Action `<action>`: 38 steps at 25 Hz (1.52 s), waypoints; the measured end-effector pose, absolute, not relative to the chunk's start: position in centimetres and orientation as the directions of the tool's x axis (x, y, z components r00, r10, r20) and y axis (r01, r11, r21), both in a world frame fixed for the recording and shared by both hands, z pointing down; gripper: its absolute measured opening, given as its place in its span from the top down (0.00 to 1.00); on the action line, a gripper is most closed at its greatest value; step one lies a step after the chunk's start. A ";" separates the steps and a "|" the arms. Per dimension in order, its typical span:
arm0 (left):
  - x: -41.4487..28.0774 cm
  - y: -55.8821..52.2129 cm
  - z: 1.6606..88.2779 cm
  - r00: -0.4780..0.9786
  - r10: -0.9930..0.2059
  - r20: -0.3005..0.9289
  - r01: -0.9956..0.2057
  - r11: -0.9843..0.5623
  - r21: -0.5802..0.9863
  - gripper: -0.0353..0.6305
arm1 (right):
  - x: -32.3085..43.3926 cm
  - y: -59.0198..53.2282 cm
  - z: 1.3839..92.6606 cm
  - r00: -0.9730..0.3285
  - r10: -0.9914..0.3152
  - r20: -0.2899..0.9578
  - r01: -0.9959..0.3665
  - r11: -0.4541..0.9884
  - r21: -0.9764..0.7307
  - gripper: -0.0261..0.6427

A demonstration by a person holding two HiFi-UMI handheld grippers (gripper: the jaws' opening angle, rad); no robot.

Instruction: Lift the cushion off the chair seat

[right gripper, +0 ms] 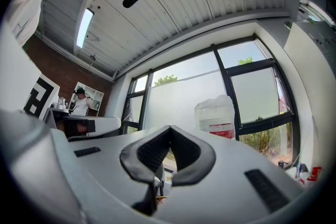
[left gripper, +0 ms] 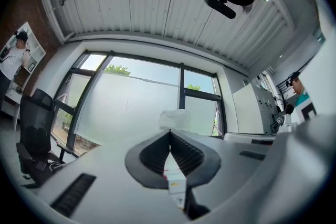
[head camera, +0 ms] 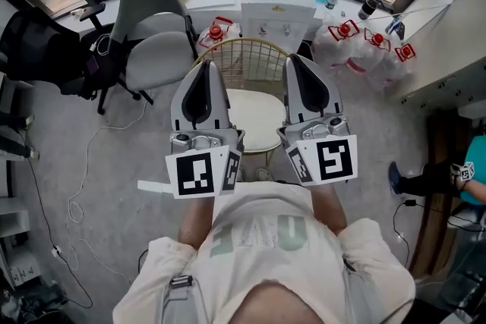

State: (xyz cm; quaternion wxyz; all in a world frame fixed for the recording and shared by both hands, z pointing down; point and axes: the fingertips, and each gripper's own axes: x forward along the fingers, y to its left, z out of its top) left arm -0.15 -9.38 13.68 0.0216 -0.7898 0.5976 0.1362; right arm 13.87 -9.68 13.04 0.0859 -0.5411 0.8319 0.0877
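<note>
Left gripper (head camera: 203, 66) and right gripper (head camera: 296, 61) both closed tip to tip, empty, side by side above the wire chair (head camera: 247, 57), cream cushion (head camera: 254, 117) flat on its seat between them, edges hidden, long axis unclear

We see left gripper (head camera: 206, 66) and right gripper (head camera: 295, 58) side by side, both with fingers together, over the wire-back chair (head camera: 247, 57). White cushion (head camera: 254, 121) on its seat shows between them. Water dispenser (head camera: 277, 7) behind, grey office chair (head camera: 156, 49) left.
</note>
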 end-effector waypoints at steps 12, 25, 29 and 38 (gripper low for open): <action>-3.2 -10.2 15.1 0.205 -0.954 -0.217 -0.918 -0.265 0.295 0.93 | 12.5 -10.6 12.6 -0.439 -0.870 -0.225 -0.899 0.429 0.093 0.94; -4.9 -10.4 19.6 0.184 -0.973 -0.143 -0.888 -0.227 0.400 0.93 | 7.9 -10.8 15.3 -0.549 -0.825 -0.130 -0.834 0.533 0.139 0.94; -6.4 -10.8 22.5 0.163 -0.980 -0.109 -0.871 -0.195 0.450 0.92 | 5.5 -11.3 17.5 -0.597 -0.799 -0.075 -0.799 0.585 0.139 0.94; -10.0 -10.6 35.6 0.145 -0.988 0.055 -0.747 -0.073 0.660 0.82 | 1.9 -12.5 27.1 -0.674 -0.733 0.092 -0.732 0.679 0.049 0.94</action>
